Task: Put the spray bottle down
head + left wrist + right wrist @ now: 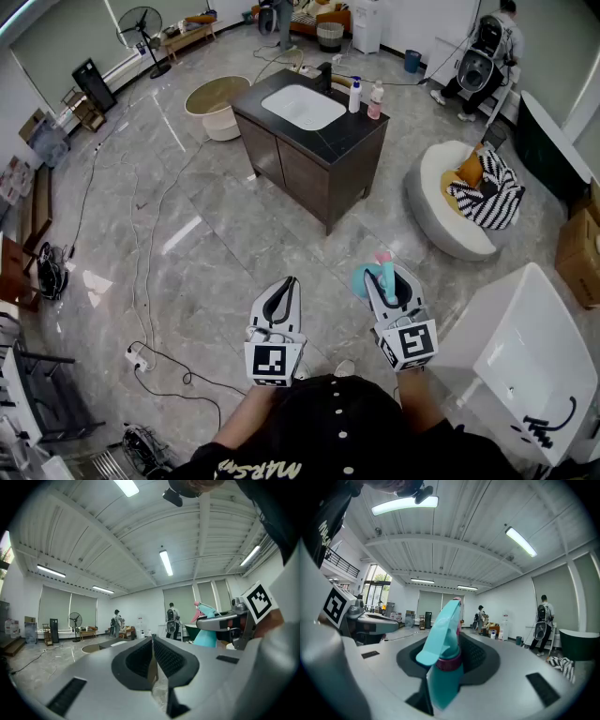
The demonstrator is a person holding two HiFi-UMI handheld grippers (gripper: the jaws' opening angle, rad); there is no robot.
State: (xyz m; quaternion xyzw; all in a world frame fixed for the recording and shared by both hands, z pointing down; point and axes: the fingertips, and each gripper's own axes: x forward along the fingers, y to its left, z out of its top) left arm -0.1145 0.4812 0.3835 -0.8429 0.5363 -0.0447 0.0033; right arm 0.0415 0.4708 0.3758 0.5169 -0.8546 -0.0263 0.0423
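Observation:
A turquoise spray bottle (443,663) with a pink collar and nozzle tip sits between the jaws of my right gripper (449,656), which is shut on it. The head view shows that bottle (367,278) at the tip of the right gripper (386,281), held level above the floor. From the left gripper view the bottle (206,630) appears at the right, in the other gripper. My left gripper (281,298) is beside it, its jaws shut together with nothing in them (153,660).
A dark vanity cabinet (309,150) with a white sink and two bottles stands ahead on the marble floor. A white tub (525,361) is at the right, a round grey seat (455,202) beyond it. Cables (141,272) trail on the left. People stand far back.

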